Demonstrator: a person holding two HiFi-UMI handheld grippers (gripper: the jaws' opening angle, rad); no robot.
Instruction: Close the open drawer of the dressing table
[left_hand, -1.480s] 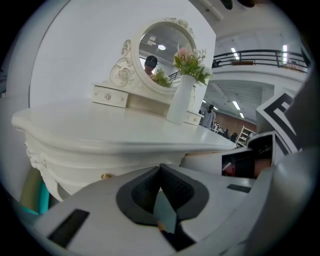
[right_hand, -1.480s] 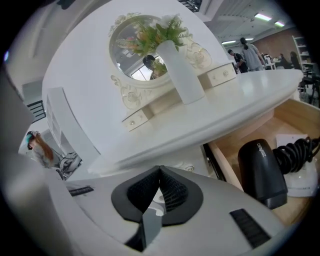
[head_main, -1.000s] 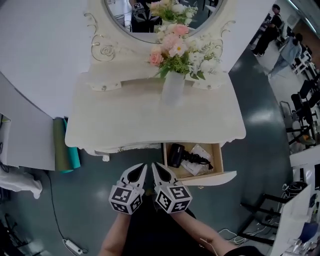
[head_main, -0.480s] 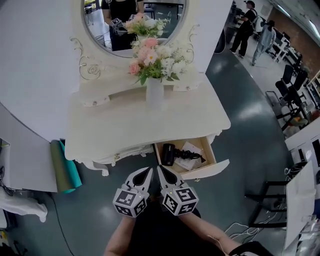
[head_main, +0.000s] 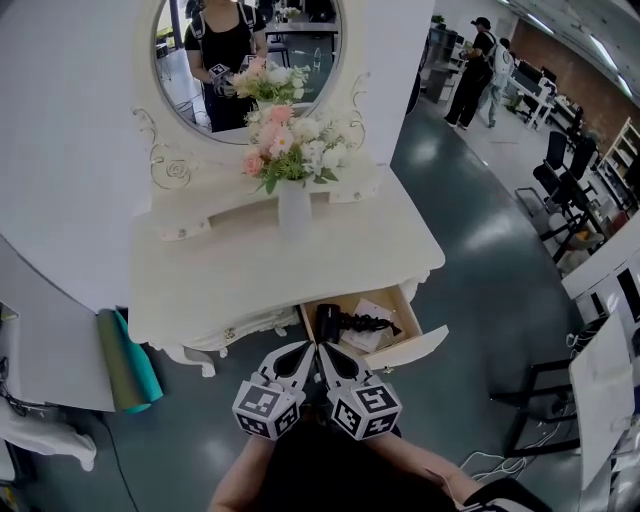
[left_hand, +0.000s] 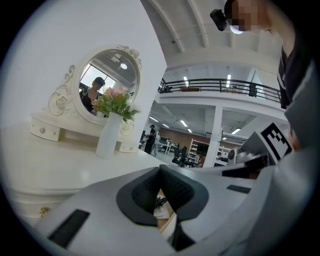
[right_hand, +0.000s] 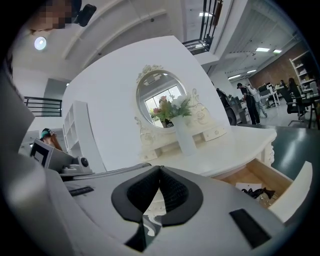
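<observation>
Both claws are moving in closer to the open drawer (head_main: 412, 349), which is sticking out of the counter (head_main: 230, 270) in the lower middle of the frame. The left claw (head_main: 304, 349) and right claw (head_main: 321, 350) are pinched shut on nothing. A push looks like it is coming soon.
</observation>
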